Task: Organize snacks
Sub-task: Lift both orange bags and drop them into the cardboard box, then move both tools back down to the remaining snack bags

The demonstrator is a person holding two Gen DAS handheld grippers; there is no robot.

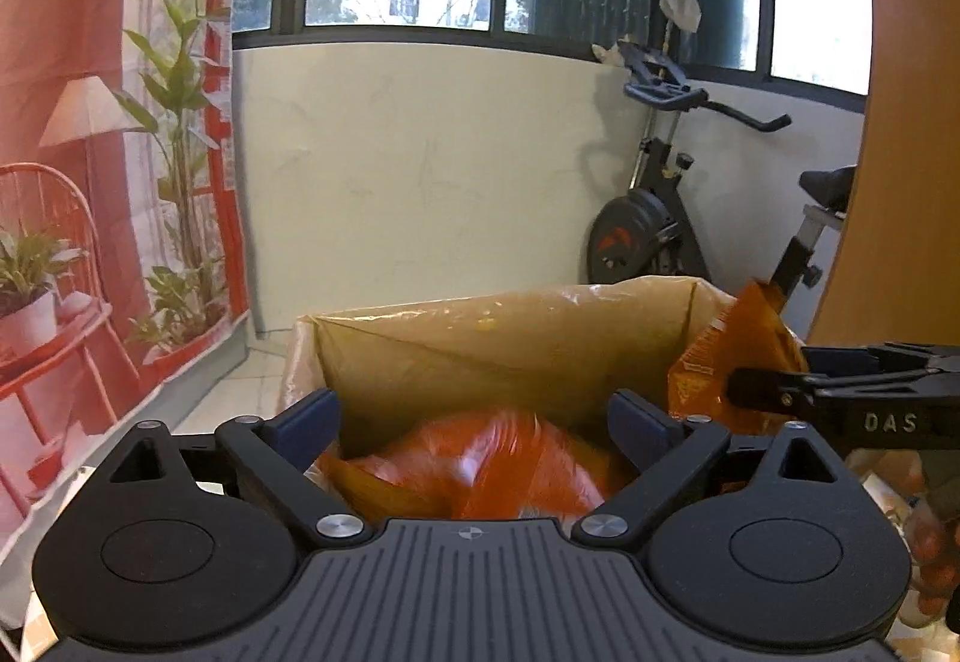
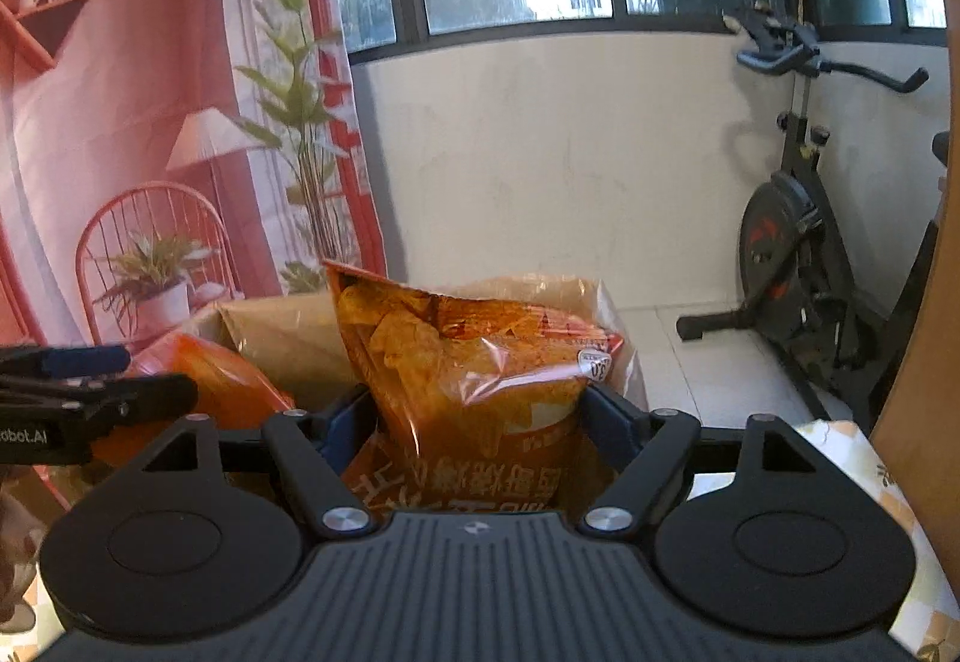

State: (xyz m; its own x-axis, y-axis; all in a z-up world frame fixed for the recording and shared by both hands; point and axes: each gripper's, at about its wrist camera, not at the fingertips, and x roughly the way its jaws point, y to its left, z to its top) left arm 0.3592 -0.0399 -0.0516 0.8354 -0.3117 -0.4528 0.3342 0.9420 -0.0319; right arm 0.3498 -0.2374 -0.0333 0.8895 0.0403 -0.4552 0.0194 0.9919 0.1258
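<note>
1. The right gripper (image 2: 474,416) has its jaws clamped on an upright chip bag (image 2: 468,362).
2. The left gripper (image 1: 474,422) has its jaws wide open above an orange bag (image 1: 480,470) lying inside the lined cardboard box (image 1: 480,344).
3. An exercise bike (image 2: 798,242) stands beyond.

A pale tiled floor (image 2: 690,356) is seen at right centre; an exercise bike (image 2: 792,242) stands on it.

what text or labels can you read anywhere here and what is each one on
"DAS": on the side of the right gripper, seen from the left wrist.
"obot.AI": on the side of the left gripper, seen from the right wrist; its start is cut off at the frame edge.
Large white characters on the chip bag: upside down, not legible.
Round sticker on that bag: a number, too blurred to read.
</note>
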